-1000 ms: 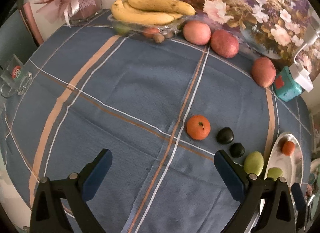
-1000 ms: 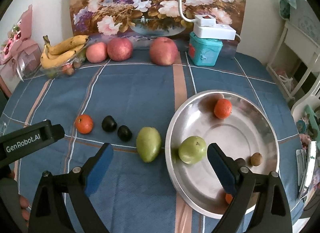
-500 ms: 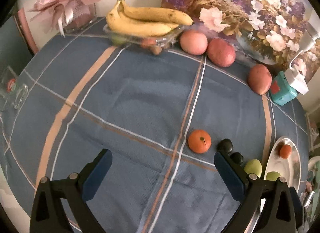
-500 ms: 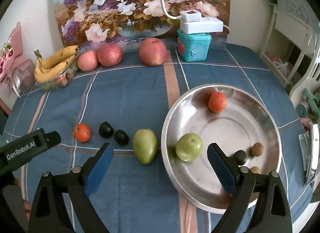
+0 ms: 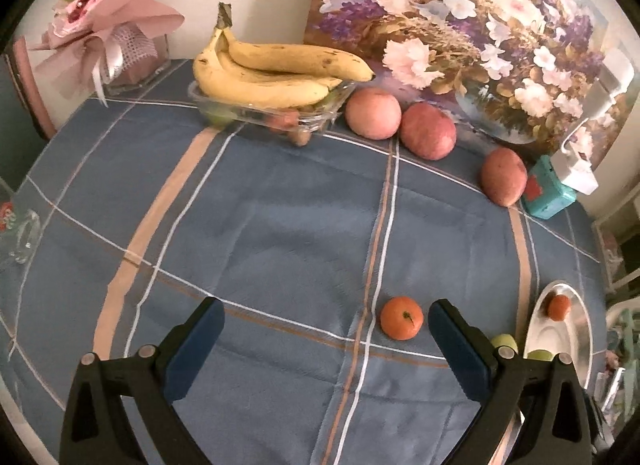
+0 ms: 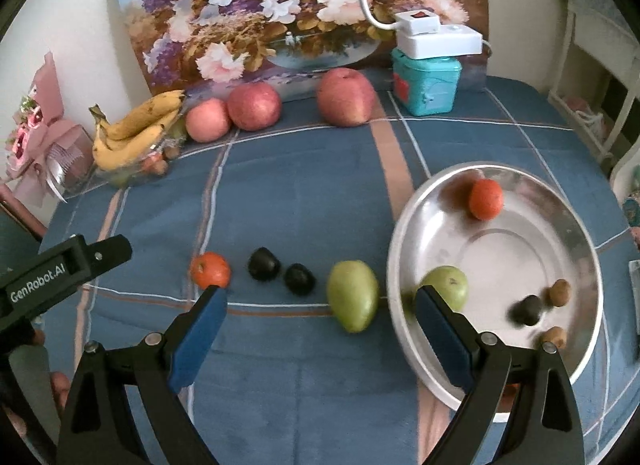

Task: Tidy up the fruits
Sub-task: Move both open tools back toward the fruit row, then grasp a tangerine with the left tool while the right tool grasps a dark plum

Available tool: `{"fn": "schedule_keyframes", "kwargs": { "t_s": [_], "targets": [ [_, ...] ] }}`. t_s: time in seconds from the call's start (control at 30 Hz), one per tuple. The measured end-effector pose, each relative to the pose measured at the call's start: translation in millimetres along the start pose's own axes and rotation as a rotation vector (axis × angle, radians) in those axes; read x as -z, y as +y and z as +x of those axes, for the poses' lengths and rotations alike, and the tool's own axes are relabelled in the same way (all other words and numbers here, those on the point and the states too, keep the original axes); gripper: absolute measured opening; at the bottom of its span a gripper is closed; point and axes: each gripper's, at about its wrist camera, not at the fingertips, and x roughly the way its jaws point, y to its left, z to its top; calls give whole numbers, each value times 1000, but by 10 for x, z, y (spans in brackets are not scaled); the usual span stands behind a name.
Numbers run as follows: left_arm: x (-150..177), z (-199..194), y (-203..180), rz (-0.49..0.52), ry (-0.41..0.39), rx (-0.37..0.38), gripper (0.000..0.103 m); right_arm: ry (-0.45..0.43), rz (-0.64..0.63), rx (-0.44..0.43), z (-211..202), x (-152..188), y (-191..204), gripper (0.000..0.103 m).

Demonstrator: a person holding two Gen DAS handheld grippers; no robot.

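Now a dark plum (image 6: 528, 310) lies blurred in the steel plate (image 6: 576, 201), newly dropped. Right hand-held gripper (image 6: 320, 339) gapes, released; left hand-held gripper (image 5: 326, 345) likewise, empty. Tangerine (image 6: 210, 270), two plums, pear remain on table (image 6: 304, 193).

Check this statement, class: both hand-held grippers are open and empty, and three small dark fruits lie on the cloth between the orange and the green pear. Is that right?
One detail is wrong. The right wrist view shows two dark fruits on the cloth between the orange and the green pear, not three. Another dark fruit lies in the metal plate. The left hand-held gripper and right hand-held gripper are open and empty.
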Motion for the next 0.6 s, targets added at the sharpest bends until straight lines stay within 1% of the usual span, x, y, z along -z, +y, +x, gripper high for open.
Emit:
{"fn": "schedule_keyframes", "kwargs": {
  "t_s": [0.13, 0.2, 0.27, 0.4, 0.47, 0.53, 0.6],
  "targets": [
    [-27, 49, -23, 14, 11, 37, 103, -7, 25, -71, 3, -70, 43, 95],
    [-39, 77, -51, 24, 11, 61, 103, -18, 11, -60, -5, -101, 72, 95],
    [-54, 125, -88, 32, 15, 85, 103, -27, -9, -29, 2, -128, 81, 95],
    [-55, 224, -174, 62, 32, 85, 103, -6, 8, -9, 80, -146, -30, 94],
    [-47, 275, -217, 83, 44, 95, 103, 9, 25, -2, 133, -141, -97, 89],
    [-43, 306, -249, 95, 54, 111, 103, 23, 34, -1, 183, -135, -134, 75],
    [-45, 336, -277, 96, 64, 120, 103, 37, 44, -2, 233, -121, -160, 75]
  ]
}}
